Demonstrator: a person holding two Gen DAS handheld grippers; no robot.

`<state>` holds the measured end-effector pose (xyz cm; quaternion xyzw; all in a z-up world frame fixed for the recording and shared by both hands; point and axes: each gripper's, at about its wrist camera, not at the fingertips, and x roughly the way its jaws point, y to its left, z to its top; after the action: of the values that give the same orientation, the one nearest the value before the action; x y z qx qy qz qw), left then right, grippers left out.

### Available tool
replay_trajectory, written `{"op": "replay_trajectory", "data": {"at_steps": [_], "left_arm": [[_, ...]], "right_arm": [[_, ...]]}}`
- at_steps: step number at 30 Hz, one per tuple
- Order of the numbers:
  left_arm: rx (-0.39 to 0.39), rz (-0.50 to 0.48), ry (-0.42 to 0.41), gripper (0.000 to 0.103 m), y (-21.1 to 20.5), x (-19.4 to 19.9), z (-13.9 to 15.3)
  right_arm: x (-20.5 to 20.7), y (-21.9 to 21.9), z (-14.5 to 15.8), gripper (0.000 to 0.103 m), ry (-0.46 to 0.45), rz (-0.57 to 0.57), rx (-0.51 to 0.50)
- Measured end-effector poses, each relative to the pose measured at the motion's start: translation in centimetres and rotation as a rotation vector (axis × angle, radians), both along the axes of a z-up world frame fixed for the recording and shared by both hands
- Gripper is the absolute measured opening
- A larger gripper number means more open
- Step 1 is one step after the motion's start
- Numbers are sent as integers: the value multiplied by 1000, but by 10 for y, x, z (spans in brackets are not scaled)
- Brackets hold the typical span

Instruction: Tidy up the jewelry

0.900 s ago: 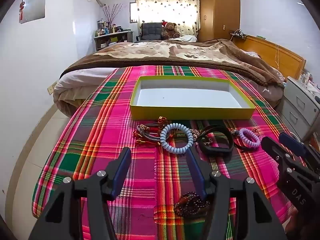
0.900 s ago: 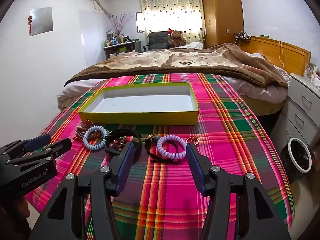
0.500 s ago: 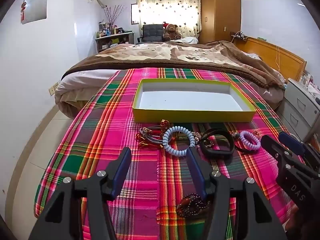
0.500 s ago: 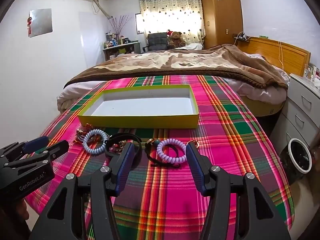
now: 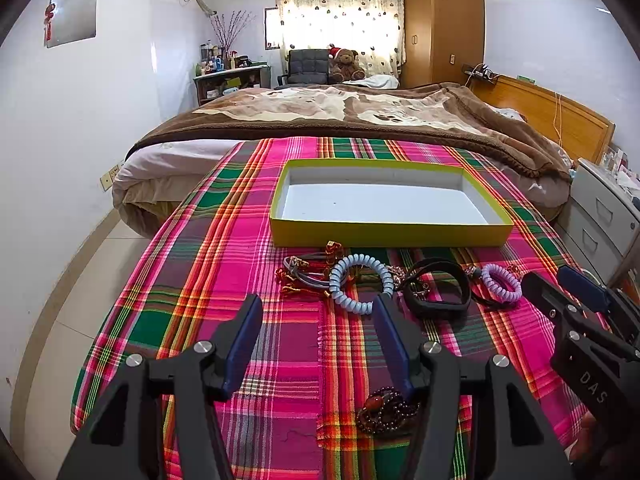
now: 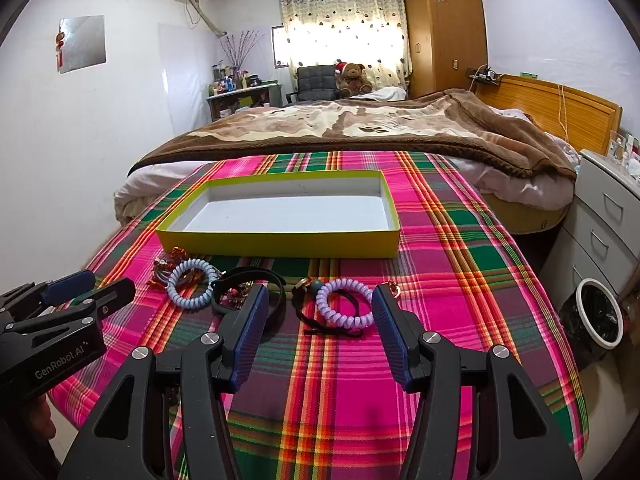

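Both the left gripper point(image 5: 316, 316) and right gripper point(image 6: 318, 304) stay spread and empty, slightly farther back from the yellow tray point(image 6: 280, 242).

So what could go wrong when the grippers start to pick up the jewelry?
The black band lies over chains, so lifting it may drag them along. A black cord runs through the purple coil and could snag. The beads sit near the cloth's edge, half hidden behind the left gripper; they may be missed.

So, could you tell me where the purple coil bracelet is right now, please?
The purple coil bracelet lies on the plaid cloth in the right wrist view, between the open right gripper fingers, right of the black strap.
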<state>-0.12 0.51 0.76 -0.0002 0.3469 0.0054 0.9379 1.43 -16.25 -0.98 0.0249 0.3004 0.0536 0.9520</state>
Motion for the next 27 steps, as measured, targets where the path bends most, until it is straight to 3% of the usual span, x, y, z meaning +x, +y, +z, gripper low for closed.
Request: {"op": "replay_trajectory", "data": {"at_steps": [27], "left_arm": [[2,3,-6,59,-1,-2,2]], "right_arm": [[-1,0,0,54,0,1,0]]}}
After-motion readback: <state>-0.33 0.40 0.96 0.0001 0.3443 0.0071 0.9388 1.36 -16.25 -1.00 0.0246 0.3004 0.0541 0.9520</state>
